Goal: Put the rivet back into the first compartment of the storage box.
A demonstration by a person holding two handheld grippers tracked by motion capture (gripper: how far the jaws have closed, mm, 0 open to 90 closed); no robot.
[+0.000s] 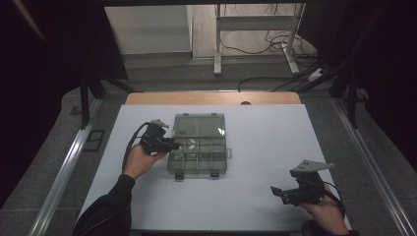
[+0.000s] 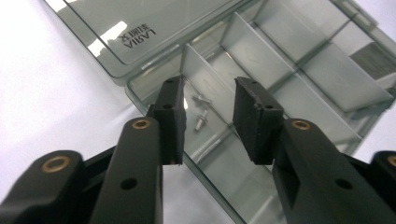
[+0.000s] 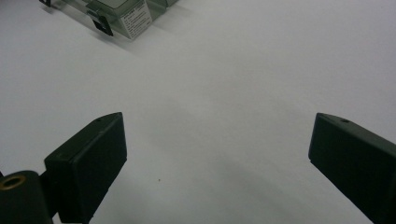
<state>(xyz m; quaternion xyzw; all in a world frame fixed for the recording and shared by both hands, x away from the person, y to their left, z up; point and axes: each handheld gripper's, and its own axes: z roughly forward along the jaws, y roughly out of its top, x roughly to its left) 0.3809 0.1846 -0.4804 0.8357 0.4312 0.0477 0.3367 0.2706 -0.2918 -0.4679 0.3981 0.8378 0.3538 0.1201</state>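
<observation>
Left hand-held gripper (image 2: 208, 119): released, jaws parted above small silver metal screw (image 2: 199, 122) in clear plastic compartment box (image 2: 299, 70).
Advice: withdraw straight up, clear of dividers.

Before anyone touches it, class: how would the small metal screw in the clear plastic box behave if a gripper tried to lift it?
The screw looks tiny and smooth, so it would probably slip from the wide pads. Lying on its side, it would likely roll or skid on the box floor. It seems very light, and the compartment's walls would probably stop it.

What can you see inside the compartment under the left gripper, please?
In the clear organiser box, that compartment holds small metal screws; the left gripper covers part of its floor.
</observation>
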